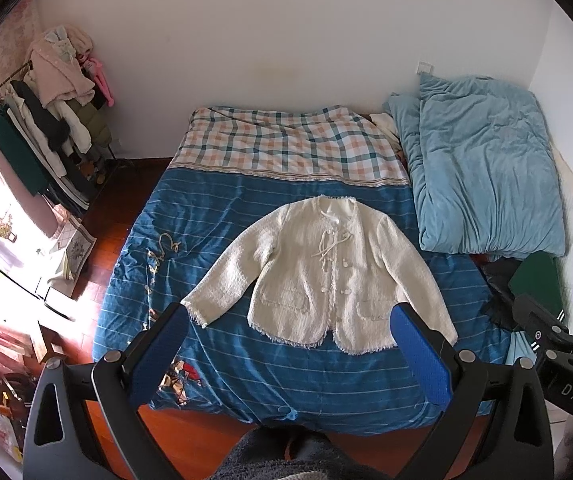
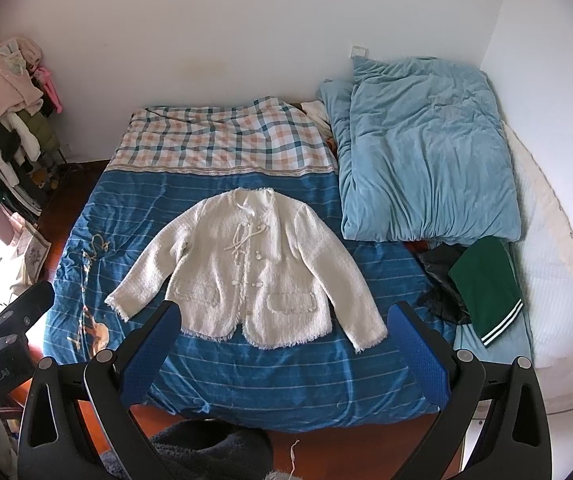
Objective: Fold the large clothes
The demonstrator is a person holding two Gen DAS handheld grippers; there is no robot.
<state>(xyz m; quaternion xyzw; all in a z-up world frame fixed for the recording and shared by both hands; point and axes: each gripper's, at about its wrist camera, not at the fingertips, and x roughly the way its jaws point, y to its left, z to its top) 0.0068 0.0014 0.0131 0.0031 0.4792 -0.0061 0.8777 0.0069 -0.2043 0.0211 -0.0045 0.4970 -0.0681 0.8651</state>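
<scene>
While both tools hover above the foot of the bed, the left gripper and right gripper each hold their blue pads spread wide, grasping nothing. Ahead of both, between the fingers, the cream jacket lies flat on the blue striped cover, sleeves angled outward. Beyond and right sits a bunched light-blue duvet. Only the right view fully shows the green garment; the left view alone shows a plastic bag on the floor.

black hand-held gripper frames, blue textured pads, silver round screws
</scene>
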